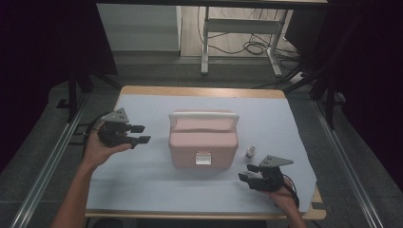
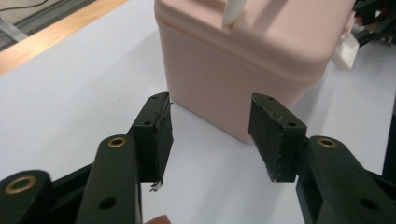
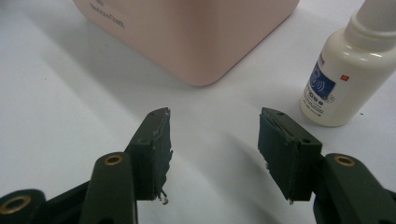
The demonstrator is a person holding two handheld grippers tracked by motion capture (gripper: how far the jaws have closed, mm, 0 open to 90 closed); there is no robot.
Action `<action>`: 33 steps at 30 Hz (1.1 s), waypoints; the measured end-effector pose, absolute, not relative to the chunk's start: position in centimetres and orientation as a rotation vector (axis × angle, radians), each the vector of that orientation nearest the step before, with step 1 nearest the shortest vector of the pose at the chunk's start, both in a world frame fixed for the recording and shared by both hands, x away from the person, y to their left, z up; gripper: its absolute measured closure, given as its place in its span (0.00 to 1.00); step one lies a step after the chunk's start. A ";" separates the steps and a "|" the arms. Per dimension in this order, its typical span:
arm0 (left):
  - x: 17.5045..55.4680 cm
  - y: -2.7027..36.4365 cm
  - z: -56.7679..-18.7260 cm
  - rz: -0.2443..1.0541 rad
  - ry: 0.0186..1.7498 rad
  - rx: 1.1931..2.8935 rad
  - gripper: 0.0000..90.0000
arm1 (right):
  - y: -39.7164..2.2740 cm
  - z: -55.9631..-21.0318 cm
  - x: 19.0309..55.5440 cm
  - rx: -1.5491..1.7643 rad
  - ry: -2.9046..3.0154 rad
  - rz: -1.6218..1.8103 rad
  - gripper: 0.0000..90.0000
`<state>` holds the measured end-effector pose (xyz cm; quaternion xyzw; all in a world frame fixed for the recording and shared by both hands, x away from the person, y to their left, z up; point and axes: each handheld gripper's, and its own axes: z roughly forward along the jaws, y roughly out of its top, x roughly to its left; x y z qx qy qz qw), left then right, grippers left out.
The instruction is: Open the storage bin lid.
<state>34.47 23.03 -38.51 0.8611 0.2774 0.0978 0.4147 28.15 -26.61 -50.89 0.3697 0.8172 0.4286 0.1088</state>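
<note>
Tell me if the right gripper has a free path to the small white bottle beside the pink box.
Probably yes. The right gripper sits open and empty just short of the small white bottle, with bare tablecloth between them. The pink box stands close beside the bottle but does not block that side.

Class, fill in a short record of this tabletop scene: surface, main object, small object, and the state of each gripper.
Surface: wooden table under a pale blue sheet
Main object: pink plastic lidded box, white handle, white front latch, lid down
Small object: white dropper bottle, upright, right of the box, apart from it
Left gripper: open, nothing between its jaws, left of the box
Right gripper: open, nothing between its jaws, near the bottle
</note>
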 end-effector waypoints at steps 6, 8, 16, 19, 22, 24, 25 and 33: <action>35.6 23.0 -36.5 0.231 0.670 2.201 0.56 | -26.6 -51.0 28.2 1.094 2.407 1.257 0.49; 35.8 22.9 -35.9 0.230 0.660 2.205 0.56 | -26.6 -51.1 28.2 1.096 2.407 1.254 0.49; 36.2 22.4 -34.0 0.213 0.609 2.225 0.57 | -26.6 -51.2 28.2 1.096 2.410 1.249 0.49; 36.4 22.3 -33.7 0.207 0.593 2.234 0.56 | -26.6 -51.2 28.2 1.102 2.412 1.248 0.49; 36.5 21.8 -33.2 0.212 0.572 2.264 0.56 | -26.5 -51.3 28.2 1.102 2.413 1.248 0.49; 36.6 21.3 -32.8 0.214 0.551 2.280 0.56 | -26.5 -51.3 28.2 1.102 2.413 1.249 0.49; 36.7 21.1 -32.5 0.214 0.537 2.291 0.56 | -26.5 -51.3 28.2 1.101 2.414 1.248 0.49; 37.3 18.1 -30.2 0.209 0.436 2.394 0.56 | -26.5 -51.4 28.2 1.103 2.413 1.245 0.49</action>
